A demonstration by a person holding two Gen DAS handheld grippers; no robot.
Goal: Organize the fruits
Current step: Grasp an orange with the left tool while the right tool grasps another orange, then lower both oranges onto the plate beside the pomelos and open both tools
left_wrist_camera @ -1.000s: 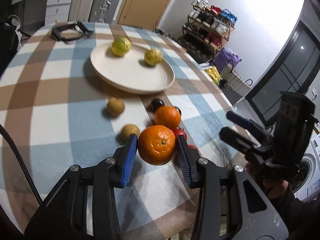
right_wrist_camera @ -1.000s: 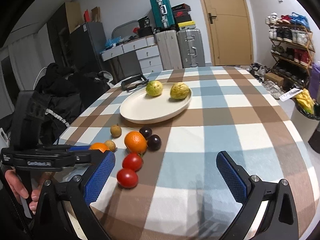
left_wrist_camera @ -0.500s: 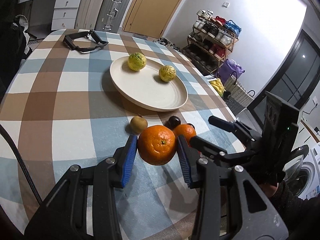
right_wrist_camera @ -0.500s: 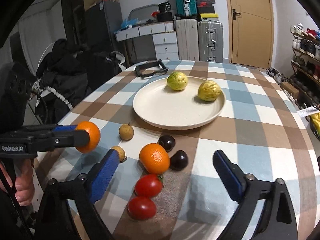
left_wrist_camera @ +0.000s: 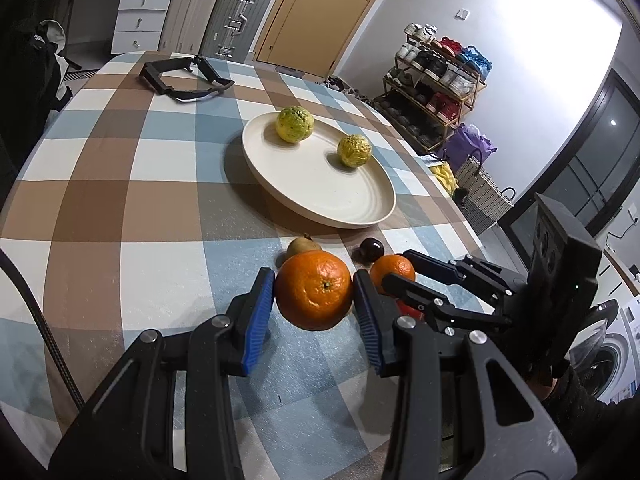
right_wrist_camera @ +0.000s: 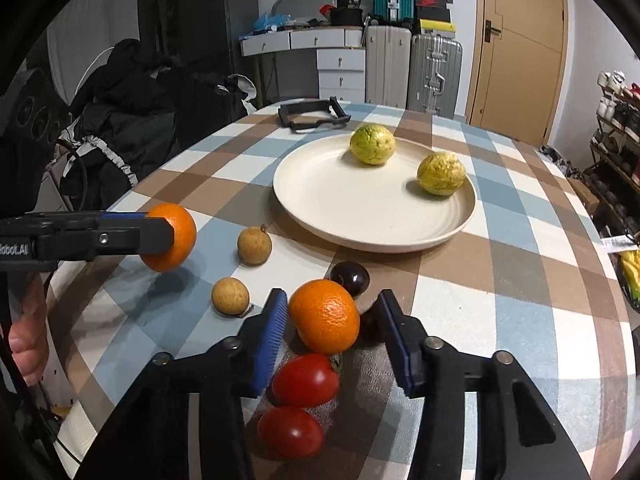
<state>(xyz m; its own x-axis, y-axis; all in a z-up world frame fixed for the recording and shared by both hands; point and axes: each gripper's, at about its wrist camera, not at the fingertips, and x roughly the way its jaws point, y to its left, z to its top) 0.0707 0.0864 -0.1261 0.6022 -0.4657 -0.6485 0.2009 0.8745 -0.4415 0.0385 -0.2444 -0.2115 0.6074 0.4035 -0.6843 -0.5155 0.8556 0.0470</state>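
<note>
Only by the right wrist view are two tomatoes (right_wrist_camera: 304, 380) shown whole; left gripper (left_wrist_camera: 314, 294) pinches an orange (left_wrist_camera: 314, 290); right gripper (right_wrist_camera: 332, 320), jaws just closing, brackets another orange (right_wrist_camera: 324, 316); grip can't be told; bare cloth is left right of the plate (right_wrist_camera: 320, 224).

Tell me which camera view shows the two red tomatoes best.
The right wrist view: both tomatoes lie in full sight below the orange. The left wrist view shows only a red sliver behind the right gripper.

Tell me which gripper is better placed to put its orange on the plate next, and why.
Left. The left gripper already grips its orange in the air, free to go to the plate. The right gripper has just been closing around the second orange on the table; its right pad looks clear.
</note>
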